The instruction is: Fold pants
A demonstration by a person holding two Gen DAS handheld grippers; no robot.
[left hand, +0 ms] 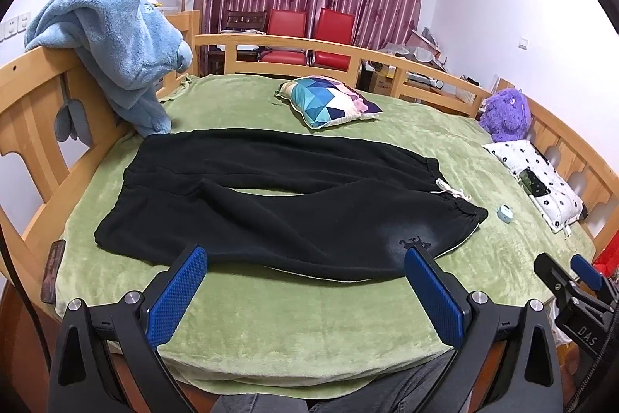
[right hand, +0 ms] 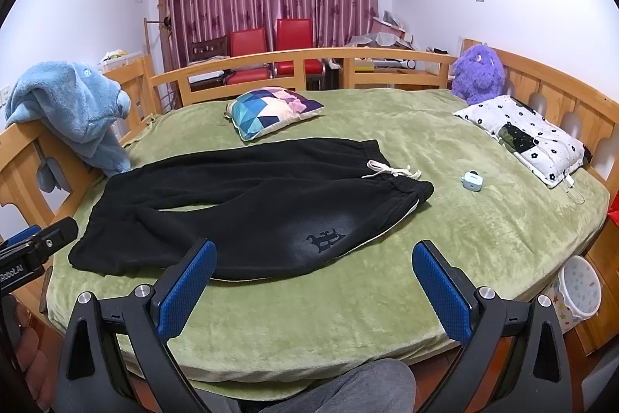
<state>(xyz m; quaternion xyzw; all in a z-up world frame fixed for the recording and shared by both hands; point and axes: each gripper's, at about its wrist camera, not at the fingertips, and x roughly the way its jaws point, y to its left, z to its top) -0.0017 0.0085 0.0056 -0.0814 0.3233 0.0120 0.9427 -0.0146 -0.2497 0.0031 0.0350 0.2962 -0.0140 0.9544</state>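
Black pants (left hand: 278, 196) lie flat on the green bed cover (left hand: 309, 316), legs to the left, waistband with a white drawstring (left hand: 450, 190) to the right. They also show in the right wrist view (right hand: 251, 208), with a dark logo (right hand: 325, 239) near the front hip. My left gripper (left hand: 305, 258) is open and empty, hovering over the bed's front edge just short of the pants. My right gripper (right hand: 313, 254) is open and empty, in front of the pants' near edge. It shows at the right edge of the left wrist view (left hand: 568, 269).
A patterned cushion (right hand: 271, 109) lies behind the pants. A small blue case (right hand: 472, 180) and a white flowered pillow (right hand: 530, 138) lie at the right. A purple plush (right hand: 479, 72) and a blue plush (right hand: 73, 107) sit by the wooden rails (right hand: 309, 59). A phone (left hand: 53, 269) lies at the left edge.
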